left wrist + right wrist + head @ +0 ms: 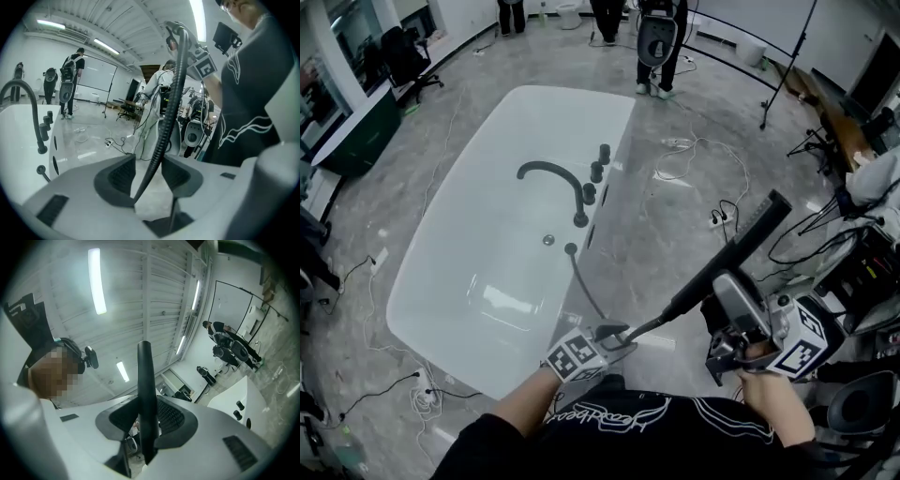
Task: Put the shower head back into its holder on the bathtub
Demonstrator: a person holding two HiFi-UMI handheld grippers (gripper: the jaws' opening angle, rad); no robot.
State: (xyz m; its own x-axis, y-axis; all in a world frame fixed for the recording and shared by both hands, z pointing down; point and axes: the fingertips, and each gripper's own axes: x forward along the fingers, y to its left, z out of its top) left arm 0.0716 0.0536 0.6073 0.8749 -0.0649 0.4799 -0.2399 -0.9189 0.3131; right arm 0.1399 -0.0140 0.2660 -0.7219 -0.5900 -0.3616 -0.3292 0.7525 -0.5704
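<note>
My right tongs are clenched on the shower head, a slim matte-black wand that stands up between the pads and past their tips. My left tongs are released, pads apart, with the ribbed black hose running loose through the gap. The only markings are the square black-and-white codes on both cubes. White script on the black shirt is too blurred to read. In the head view the shower head slants over the grey floor, right of the white bathtub and well apart from its rim. The hose leads from that rim to the left tongs.
</note>
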